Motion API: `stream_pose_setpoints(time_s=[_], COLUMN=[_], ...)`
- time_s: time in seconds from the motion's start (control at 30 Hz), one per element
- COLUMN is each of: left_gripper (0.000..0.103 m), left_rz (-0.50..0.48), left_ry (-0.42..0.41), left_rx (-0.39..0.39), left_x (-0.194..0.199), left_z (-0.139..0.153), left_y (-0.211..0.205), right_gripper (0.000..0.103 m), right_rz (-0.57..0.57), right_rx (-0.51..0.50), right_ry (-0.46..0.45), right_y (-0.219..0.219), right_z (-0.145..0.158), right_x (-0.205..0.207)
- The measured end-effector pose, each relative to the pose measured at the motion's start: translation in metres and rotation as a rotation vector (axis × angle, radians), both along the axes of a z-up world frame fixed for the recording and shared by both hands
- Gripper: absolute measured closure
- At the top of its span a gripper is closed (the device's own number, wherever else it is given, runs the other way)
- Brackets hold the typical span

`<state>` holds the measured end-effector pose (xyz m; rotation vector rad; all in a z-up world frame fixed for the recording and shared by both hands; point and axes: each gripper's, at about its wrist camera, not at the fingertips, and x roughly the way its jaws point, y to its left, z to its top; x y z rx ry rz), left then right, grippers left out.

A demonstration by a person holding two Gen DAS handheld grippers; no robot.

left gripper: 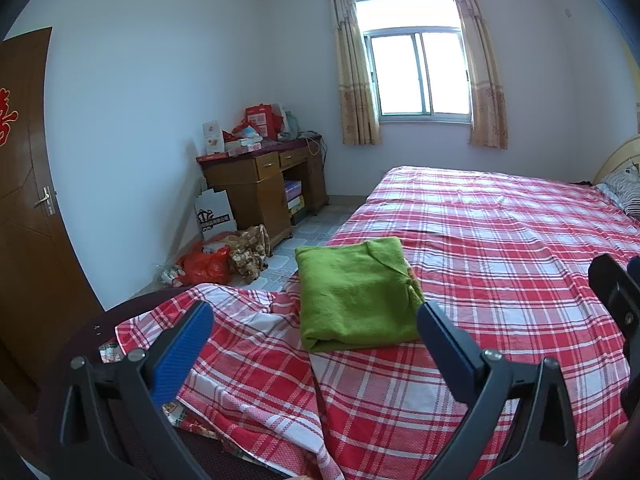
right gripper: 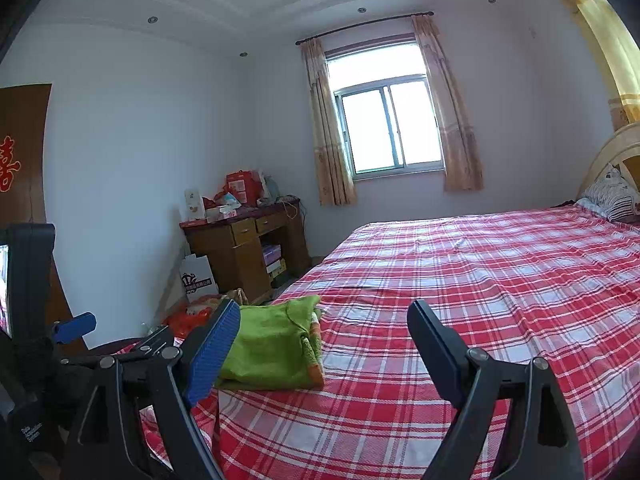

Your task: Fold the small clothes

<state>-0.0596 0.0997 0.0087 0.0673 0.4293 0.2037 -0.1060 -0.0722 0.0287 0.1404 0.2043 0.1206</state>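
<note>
A wide bed (left gripper: 500, 240) covered in a red-and-white checked sheet fills most of both views, and everything else sits in relation to it. Beyond its far side, a window (left gripper: 420, 76) with pale patterned curtains is set in the wall. Off the bed's far left corner stands a wooden bench (left gripper: 260, 184) piled with red boxes and packets. On the floor between that bench and the bed lie a red plastic bag (left gripper: 204, 266) and a crumpled patterned cloth. On the bed's near left corner rests a green garment (left gripper: 356, 296), folded into a thick rectangle and lying flat on the sheet. The left gripper (left gripper: 316, 344) hangs just short of it, jaws spread wide and holding nothing. The right gripper (right gripper: 324, 354) is spread likewise, over bare sheet beside the garment, its blue left finger (right gripper: 212, 352) overlapping the garment's edge in view.
</note>
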Motion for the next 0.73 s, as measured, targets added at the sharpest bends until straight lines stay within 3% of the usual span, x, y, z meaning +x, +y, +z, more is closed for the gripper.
stream_pose_setpoints(time_s=[0.73], left_gripper=[0.0], left_rz=[-0.001], left_ry=[0.039], left_rx=[-0.032], left_x=[0.01], left_z=[-0.006], left_y=[0.009], right_gripper=[0.017], right_rz=[-0.011], right_rx=[0.006], right_ry=[0.018], right_y=[-0.001], right_z=[-0.006], right_x=[0.003])
